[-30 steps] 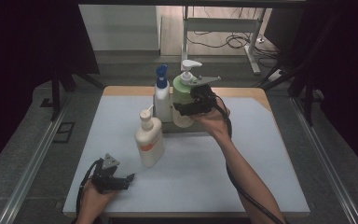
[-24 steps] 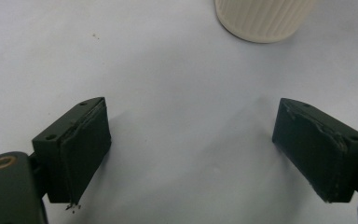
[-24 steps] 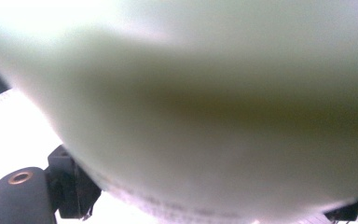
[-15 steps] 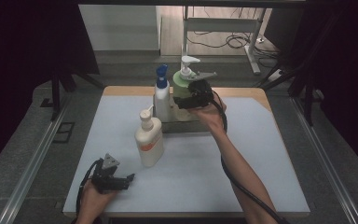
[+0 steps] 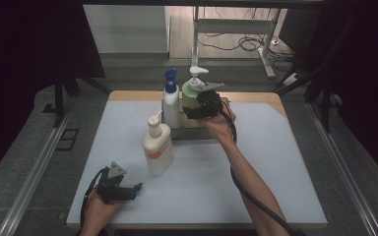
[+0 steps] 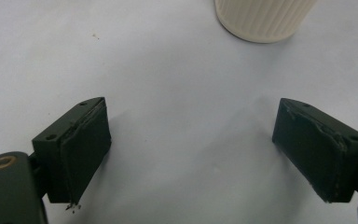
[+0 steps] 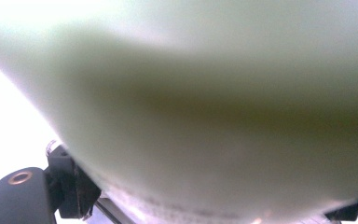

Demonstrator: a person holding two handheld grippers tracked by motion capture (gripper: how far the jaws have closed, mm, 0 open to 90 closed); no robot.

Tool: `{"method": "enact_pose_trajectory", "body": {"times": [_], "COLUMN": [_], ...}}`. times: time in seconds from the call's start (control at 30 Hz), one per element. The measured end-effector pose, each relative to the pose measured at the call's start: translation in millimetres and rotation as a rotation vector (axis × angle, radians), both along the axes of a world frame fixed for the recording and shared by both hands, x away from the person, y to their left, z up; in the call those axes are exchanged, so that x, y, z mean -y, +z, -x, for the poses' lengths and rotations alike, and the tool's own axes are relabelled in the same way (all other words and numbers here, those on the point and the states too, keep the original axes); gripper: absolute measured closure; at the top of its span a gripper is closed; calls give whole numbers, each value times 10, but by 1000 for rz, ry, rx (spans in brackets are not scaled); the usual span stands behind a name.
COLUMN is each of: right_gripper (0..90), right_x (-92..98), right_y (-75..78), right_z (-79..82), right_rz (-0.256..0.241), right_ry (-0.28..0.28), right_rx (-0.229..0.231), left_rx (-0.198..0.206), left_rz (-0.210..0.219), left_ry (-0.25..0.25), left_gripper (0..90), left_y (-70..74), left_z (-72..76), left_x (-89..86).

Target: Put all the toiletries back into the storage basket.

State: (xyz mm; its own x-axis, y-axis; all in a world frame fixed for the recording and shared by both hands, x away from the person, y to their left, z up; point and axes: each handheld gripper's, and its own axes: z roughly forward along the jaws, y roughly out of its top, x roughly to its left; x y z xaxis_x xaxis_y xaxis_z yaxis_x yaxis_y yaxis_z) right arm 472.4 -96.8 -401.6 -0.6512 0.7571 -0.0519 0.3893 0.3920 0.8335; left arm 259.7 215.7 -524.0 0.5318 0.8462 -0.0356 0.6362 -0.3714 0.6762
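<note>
Left gripper (image 5: 128,189) rests on the white table (image 5: 275,187) at the near left edge, jaws wide apart with nothing between them, the cream pump bottle (image 5: 158,147) standing just beyond it. Farther back, right gripper (image 5: 197,111) has its 2 jaws around the green pump bottle (image 5: 193,96), which sits on a tray (image 5: 197,133) beside the blue-capped bottle (image 5: 170,101); cannot tell whether the jaws are clamped onto it.

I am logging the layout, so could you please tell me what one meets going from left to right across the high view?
Left claw, open on the white table → cream pump bottle with orange label → white bottle with blue cap → green pump bottle, with the right claw at it.
</note>
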Motion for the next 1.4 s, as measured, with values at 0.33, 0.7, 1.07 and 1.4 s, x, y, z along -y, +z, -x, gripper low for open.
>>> {"method": "enact_pose_trajectory", "body": {"times": [0.33,0.7,1.07,1.4], "right_gripper": [125,124,119,118], "right_x": [-21,-61,-39,-45], "right_y": [-236,-389,-422,-426], "right_z": [-18,-3,5,10], "right_rz": [8,0,-27,-30], "right_ry": [4,11,9,4], "right_rx": [-20,-38,-36,-34], "left_rx": [0,0,0,-1], "left_rz": [-1,-1,-2,-2], "left_ry": [0,0,-1,0], "left_gripper": [109,109,109,109], "left_y": [1,0,1,1], "left_z": [0,0,1,0], "left_x": [0,0,0,0]}}
